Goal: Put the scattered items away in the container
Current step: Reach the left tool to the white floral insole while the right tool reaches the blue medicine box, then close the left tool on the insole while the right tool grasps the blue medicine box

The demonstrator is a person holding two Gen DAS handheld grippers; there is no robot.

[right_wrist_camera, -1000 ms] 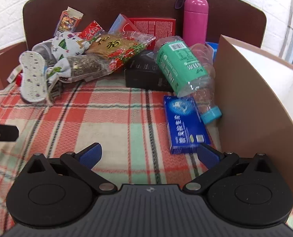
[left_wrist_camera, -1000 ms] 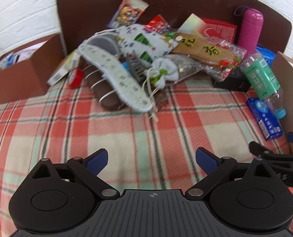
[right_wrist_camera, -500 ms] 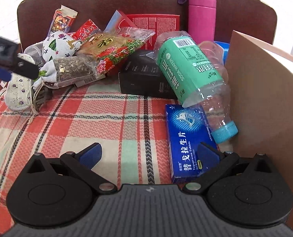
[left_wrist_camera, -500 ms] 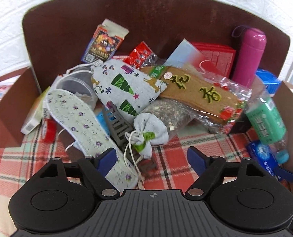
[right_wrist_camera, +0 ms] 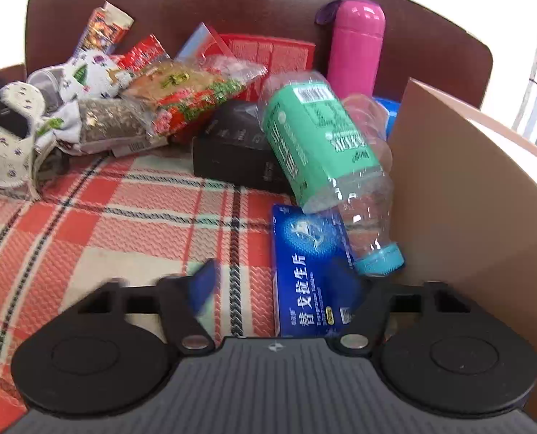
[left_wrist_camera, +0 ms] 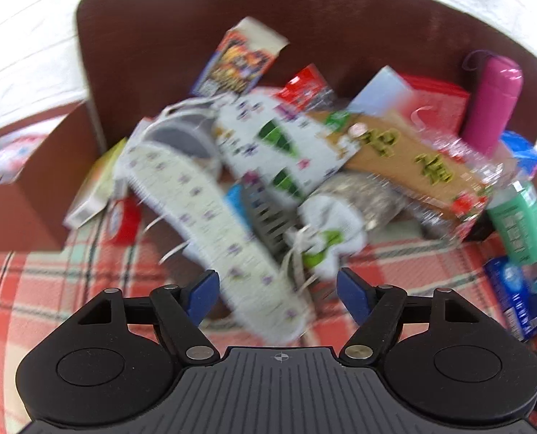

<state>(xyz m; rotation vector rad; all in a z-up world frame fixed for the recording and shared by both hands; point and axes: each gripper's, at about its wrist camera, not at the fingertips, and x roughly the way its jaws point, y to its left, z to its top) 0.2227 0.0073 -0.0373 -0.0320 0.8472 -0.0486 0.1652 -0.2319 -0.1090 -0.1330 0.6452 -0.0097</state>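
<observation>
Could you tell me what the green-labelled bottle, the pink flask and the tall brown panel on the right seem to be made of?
The bottle looks like thin clear plastic: see-through, crinkled walls, glossy green label, blue cap. The pink flask has a smooth, satin, opaque shell, probably coated metal or hard plastic; the look leaves that open. The brown panel appears to be matte cardboard, with a thin pale cut edge.

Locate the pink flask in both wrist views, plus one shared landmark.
Left wrist: pink flask at upper right, upright against the brown board.
Right wrist: pink flask top, right of centre, upright behind the green-label bottle.
Shared landmark: that green-label bottle, at the right edge in the left wrist view.
</observation>
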